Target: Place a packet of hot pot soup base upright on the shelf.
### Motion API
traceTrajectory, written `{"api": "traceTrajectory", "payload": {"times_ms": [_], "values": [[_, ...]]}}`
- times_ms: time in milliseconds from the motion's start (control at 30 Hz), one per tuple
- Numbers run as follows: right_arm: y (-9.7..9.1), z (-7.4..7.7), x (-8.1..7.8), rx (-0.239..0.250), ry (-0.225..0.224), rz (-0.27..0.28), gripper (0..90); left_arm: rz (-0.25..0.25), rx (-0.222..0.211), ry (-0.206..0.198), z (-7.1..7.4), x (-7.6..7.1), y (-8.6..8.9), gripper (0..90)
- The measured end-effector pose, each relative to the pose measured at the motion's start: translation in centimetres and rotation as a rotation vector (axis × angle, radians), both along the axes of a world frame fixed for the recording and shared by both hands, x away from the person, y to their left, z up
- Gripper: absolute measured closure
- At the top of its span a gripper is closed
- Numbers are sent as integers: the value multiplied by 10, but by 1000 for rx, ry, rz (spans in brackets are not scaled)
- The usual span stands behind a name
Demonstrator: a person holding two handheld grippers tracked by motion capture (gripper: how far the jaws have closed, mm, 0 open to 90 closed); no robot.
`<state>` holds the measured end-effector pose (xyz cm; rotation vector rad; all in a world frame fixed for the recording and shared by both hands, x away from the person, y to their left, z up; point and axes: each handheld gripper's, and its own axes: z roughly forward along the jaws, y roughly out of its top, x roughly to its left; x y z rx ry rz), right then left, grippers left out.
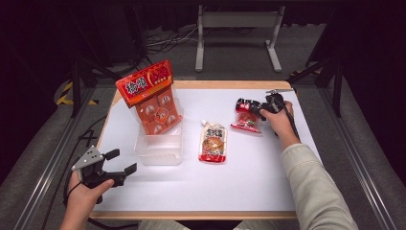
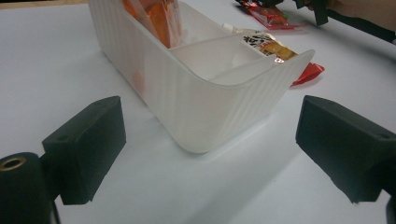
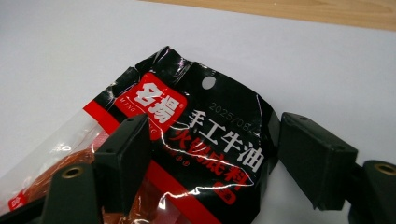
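A black-and-red sauce packet (image 1: 247, 122) lies flat at the table's far right. My right gripper (image 1: 253, 108) reaches over its top end, jaws apart. In the right gripper view the packet's crumpled black top (image 3: 205, 112) sits between the jaws of my right gripper (image 3: 217, 149); the left jaw lies over the packet, the right one stands at its edge, and neither pad presses it. My left gripper (image 1: 123, 161) rests open at the near left, pointing at a clear plastic bin (image 1: 159, 149), whose rounded end (image 2: 205, 107) is just ahead of its empty jaws (image 2: 212, 140).
A large orange snack pack (image 1: 151, 98) stands tilted in the bin's far end. A spouted sauce pouch (image 1: 213, 141) lies flat between the bin and the black-and-red packet. The white table mat (image 1: 239, 182) stretches toward the near edge. A metal stand (image 1: 237, 28) sits on the floor beyond.
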<state>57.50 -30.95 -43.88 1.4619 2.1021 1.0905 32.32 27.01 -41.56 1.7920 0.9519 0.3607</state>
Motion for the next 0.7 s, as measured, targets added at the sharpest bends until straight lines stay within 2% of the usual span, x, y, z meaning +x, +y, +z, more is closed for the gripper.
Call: {"api": "traceTrajectory", "payload": {"times_ms": [67,167,300,433,500,600,633,700], "values": [[0,-2,0,-2,1,-8,277,1,0,0,0,0,0,92],[2,-1,-2,-47,2,-24,358,-1,4,0,0,0,0,93],[1,1,-4,-76,12,-25,485,-10,7,2,0,0,-1,94],[0,3,-7,-137,4,-9,637,-7,11,3,-1,1,-2,95],[0,5,-8,-149,18,-9,690,-8,10,5,-2,2,-1,95],[0,4,-9,-157,13,-3,721,-10,9,4,-2,2,-2,95],[0,4,-9,-153,17,7,776,-12,7,4,-1,2,-2,95],[2,5,-11,-170,15,32,810,-12,6,5,-1,2,-3,95]]}}
